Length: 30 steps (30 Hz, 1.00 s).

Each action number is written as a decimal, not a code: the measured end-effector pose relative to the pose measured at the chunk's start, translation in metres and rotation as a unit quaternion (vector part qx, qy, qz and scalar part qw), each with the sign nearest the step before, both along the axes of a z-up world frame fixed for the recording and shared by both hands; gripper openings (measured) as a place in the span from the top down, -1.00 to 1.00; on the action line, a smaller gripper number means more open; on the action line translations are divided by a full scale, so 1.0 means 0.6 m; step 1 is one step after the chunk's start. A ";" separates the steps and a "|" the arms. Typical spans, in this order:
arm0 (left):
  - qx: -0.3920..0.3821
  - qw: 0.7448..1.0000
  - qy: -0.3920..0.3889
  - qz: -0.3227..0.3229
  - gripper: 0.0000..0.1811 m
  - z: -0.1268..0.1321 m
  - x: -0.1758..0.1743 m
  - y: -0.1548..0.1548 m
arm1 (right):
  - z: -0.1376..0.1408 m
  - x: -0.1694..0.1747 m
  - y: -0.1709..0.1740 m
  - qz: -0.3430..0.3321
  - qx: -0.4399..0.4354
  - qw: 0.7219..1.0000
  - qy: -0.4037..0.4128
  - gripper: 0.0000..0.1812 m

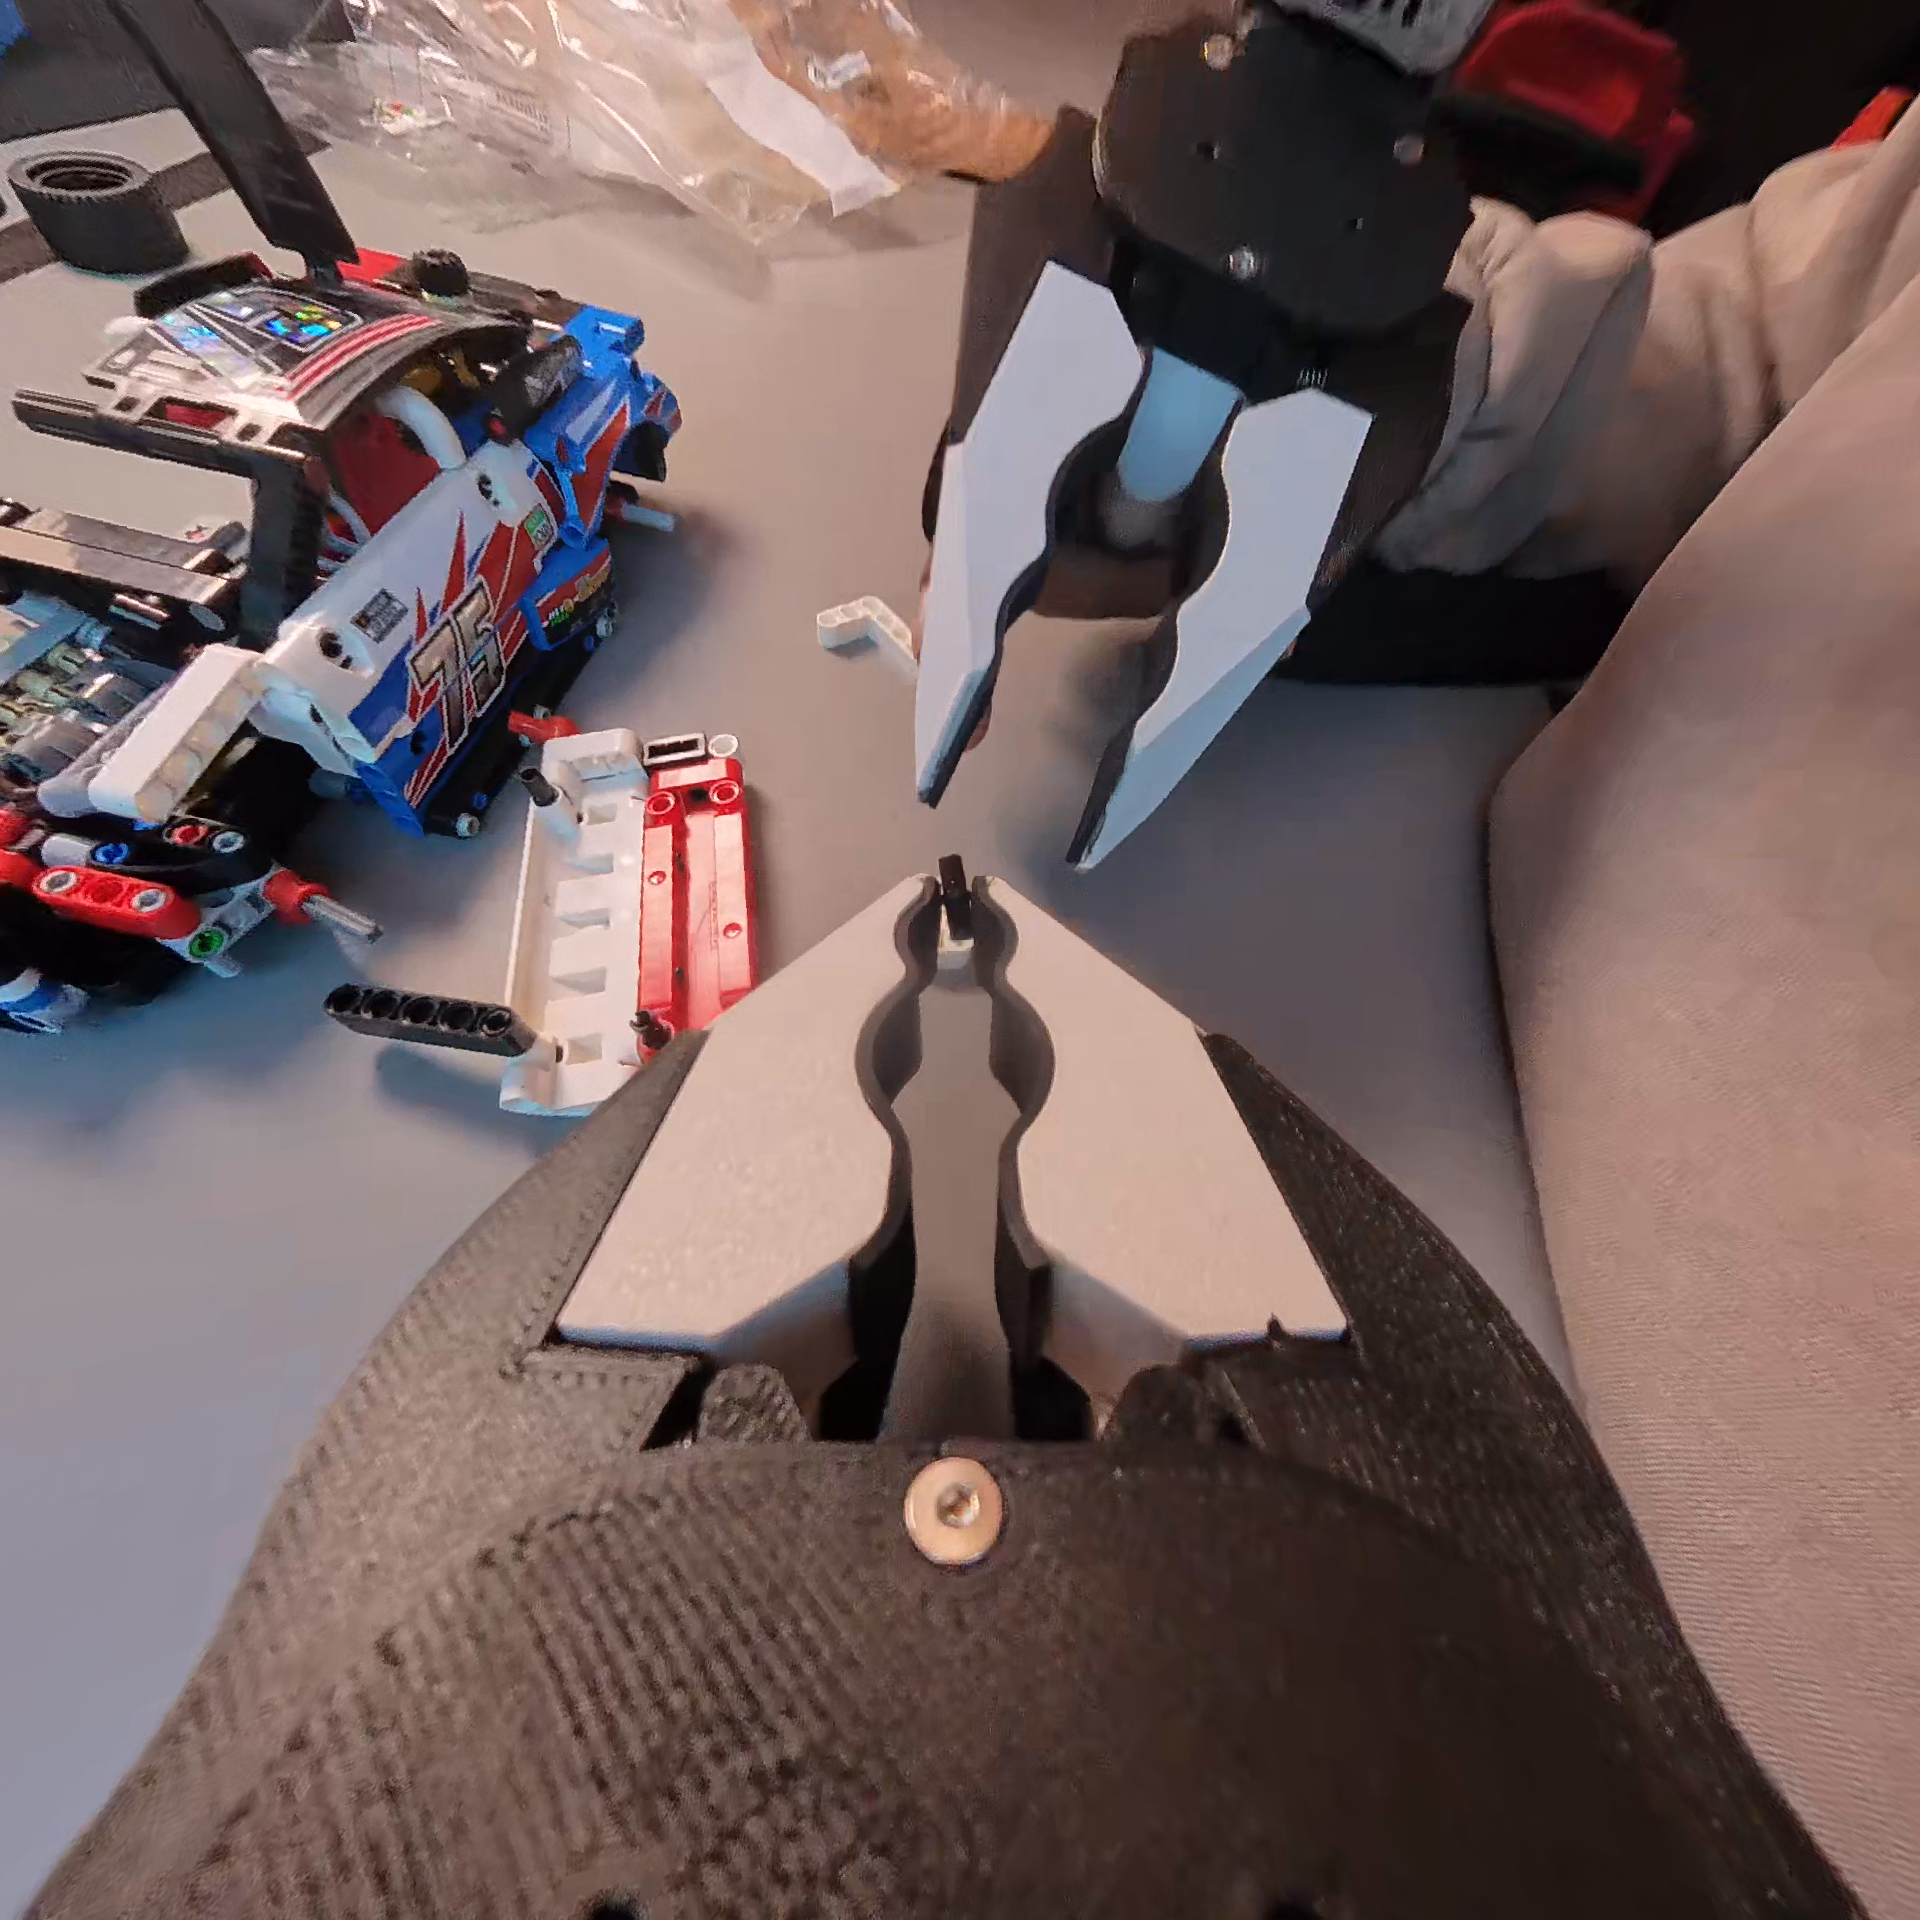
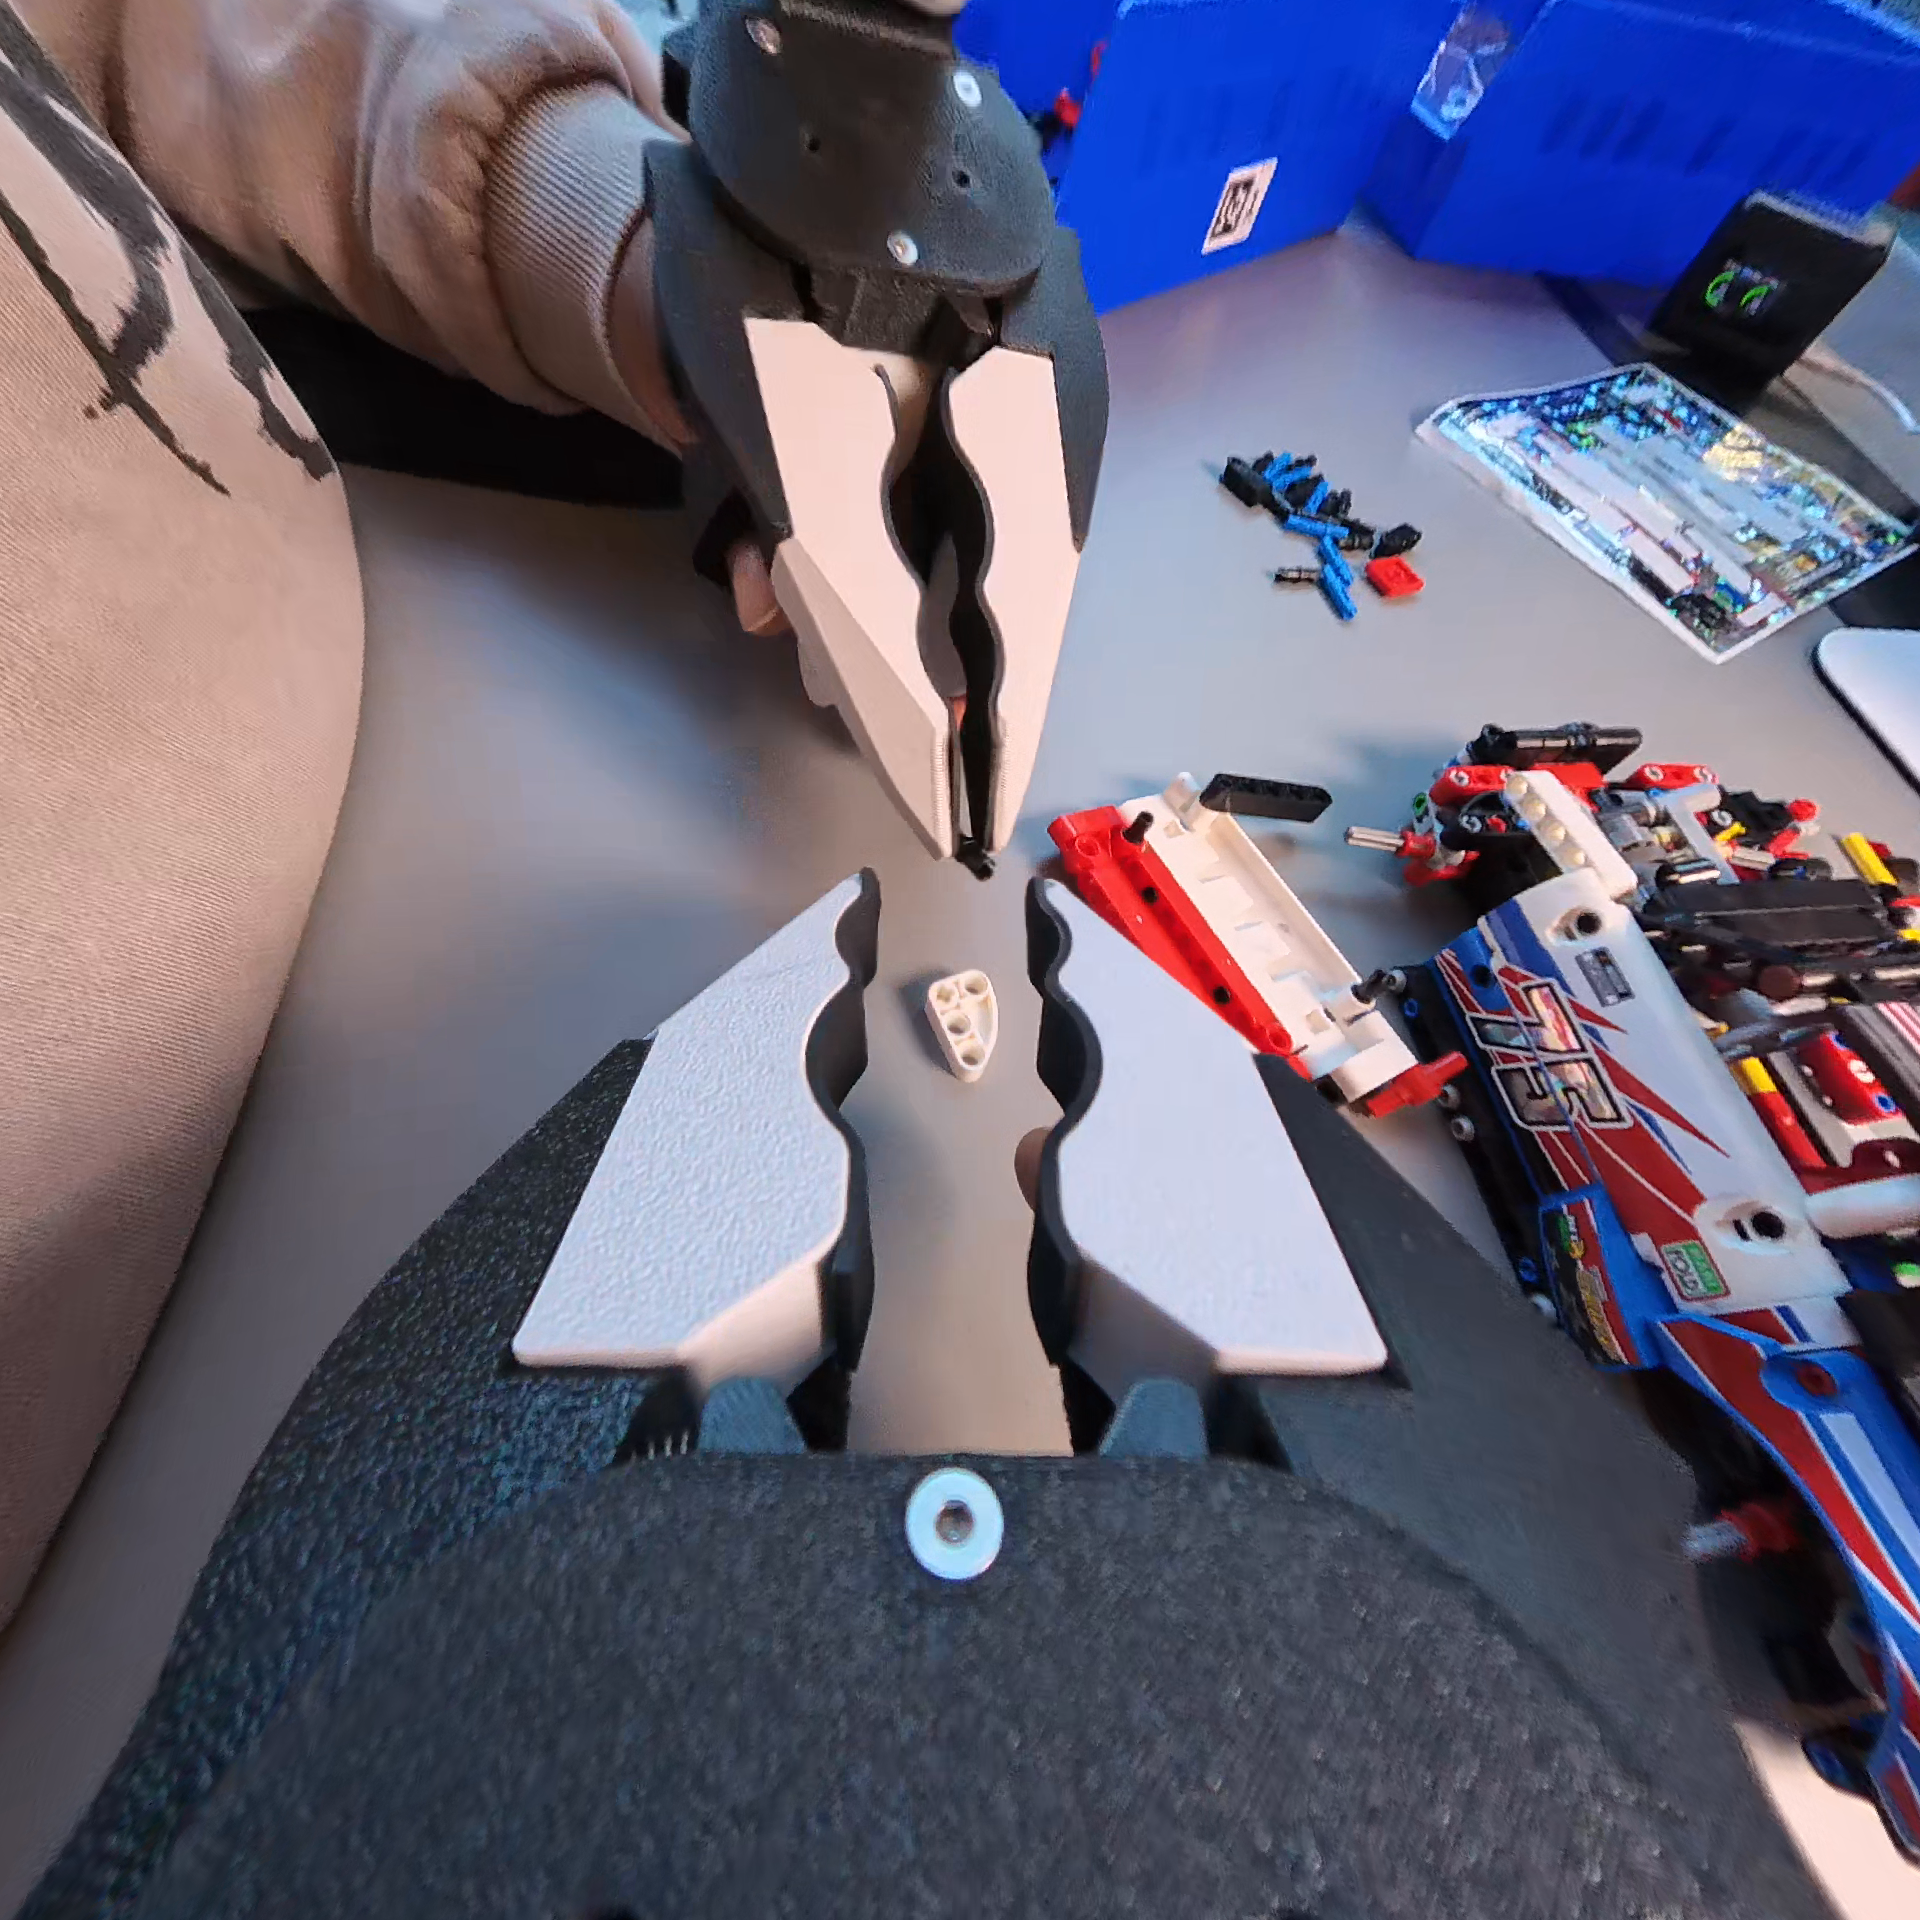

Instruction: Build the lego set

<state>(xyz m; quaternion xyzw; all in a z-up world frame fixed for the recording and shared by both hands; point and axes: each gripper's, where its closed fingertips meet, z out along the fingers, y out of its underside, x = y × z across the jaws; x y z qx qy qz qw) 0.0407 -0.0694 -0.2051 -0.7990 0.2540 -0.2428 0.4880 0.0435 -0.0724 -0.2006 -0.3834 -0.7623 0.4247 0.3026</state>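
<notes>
From the left wrist view, the left gripper [image 1: 954, 883] has its white fingers pinched together on a small black plastic connector pin [image 1: 953, 899], whose tip pokes out past the fingertips. At about one o'clock the right gripper [image 1: 1003, 831] points back with its fingers spread apart and nothing between them. At ten o'clock sits the blue, white and red plastic brick race car [image 1: 343, 613] on the grey table [image 1: 208, 1299], and a white and red brick panel assembly [image 1: 634, 904] lies just beside it at nine o'clock.

From the right wrist view, the right gripper [image 2: 951, 883] frames a small white angled brick [image 2: 963, 1025] lying flat on the table, untouched between the parted fingers. At twelve o'clock the left gripper [image 2: 971, 847] comes down clamped on the pin [image 2: 977, 862]. The car [image 2: 1662, 1039] lies at three o'clock, with loose blue and black pins [image 2: 1320, 520] at one o'clock.
</notes>
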 end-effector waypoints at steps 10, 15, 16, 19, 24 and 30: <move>-0.031 0.989 -0.144 0.015 0.96 0.030 -0.014 0.008 | 0.042 -0.009 0.015 -0.033 -0.053 0.996 0.066 0.95; -0.037 0.988 -0.149 0.011 0.96 0.028 -0.010 0.006 | 0.044 -0.008 0.021 -0.040 -0.057 0.995 0.068 0.94; -0.039 0.987 -0.157 0.010 0.96 0.030 -0.009 0.006 | 0.046 -0.008 0.018 -0.037 -0.059 0.995 0.071 0.92; -0.049 0.979 -0.197 0.005 0.96 0.040 -0.009 0.005 | 0.053 -0.007 0.007 -0.024 -0.068 0.994 0.081 0.90; -0.062 0.970 -0.236 0.005 0.96 0.047 -0.013 0.005 | 0.046 -0.006 -0.002 -0.014 -0.060 0.995 0.075 0.87; -0.065 0.968 -0.241 0.007 0.96 0.047 -0.014 0.005 | 0.046 -0.007 0.000 -0.017 -0.062 0.995 0.074 0.87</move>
